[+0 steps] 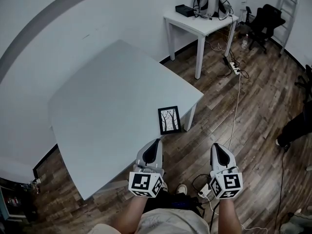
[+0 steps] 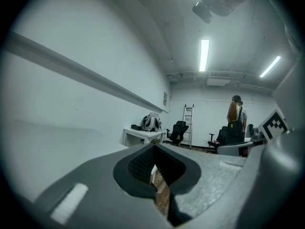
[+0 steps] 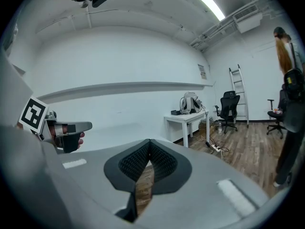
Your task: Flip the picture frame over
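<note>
A black picture frame (image 1: 169, 120) lies face up near the front right edge of the pale grey table (image 1: 107, 101); its picture shows bare trees. My left gripper (image 1: 156, 142) hovers just short of the frame, over the table's edge, with its jaws shut and nothing in them. My right gripper (image 1: 217, 146) hangs over the wooden floor to the right of the table, also shut and empty. In the left gripper view the left gripper (image 2: 153, 150) has its jaws pressed together, as does the right gripper (image 3: 149, 143) in the right gripper view. Neither gripper view shows the frame.
A white desk (image 1: 200, 24) with a backpack (image 1: 210, 1) stands at the back right. Beyond it are an office chair (image 1: 265, 18) and a ladder (image 1: 290, 9). A power strip and cables (image 1: 234, 69) lie on the floor. A person's leg (image 1: 295, 126) is at the right edge.
</note>
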Available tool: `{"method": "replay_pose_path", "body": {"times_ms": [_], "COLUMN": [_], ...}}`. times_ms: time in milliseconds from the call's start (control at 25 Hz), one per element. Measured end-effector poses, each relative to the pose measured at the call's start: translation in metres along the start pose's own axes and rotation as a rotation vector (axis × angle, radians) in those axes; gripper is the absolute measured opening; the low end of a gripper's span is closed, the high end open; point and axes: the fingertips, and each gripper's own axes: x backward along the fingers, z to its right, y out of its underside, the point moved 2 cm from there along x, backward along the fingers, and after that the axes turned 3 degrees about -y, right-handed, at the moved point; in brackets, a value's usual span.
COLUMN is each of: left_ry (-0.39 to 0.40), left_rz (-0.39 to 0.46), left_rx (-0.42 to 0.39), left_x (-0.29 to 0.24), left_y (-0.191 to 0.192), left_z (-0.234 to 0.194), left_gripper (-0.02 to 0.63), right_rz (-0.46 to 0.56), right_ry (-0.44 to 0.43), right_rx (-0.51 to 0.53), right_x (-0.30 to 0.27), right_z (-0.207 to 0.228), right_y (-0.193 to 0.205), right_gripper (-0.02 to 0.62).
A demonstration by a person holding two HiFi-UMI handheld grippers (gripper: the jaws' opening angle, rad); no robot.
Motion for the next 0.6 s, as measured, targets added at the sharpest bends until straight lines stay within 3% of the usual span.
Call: {"method": "replay_pose_path", "body": {"times_ms": [280,400,600], "left_ry": [0.054,0.066,0.091], "left_rz": [-0.015,-0.021,-0.036], "left_rx": [-0.003,0.002,0.029], "left_x": [-0.014,-0.018,-0.023], "left_y": [0.02,0.029,0.048], "left_z": [-0.02,-0.028,-0.031], "left_gripper": [0.002,0.002,0.002], "right_rz": [-0.079,-0.1,-0.112], "right_ry": [-0.074,-0.151,-0.265], "right_rx": [-0.127,-0.278,-0.614], "right_x": [-0.053,-0.079,-0.116], "right_z": [-0.029,-0.039,-0.036], "right_y": [0.038,0.065,0.113], "right_gripper": [0.025,0.028,0.102]}}
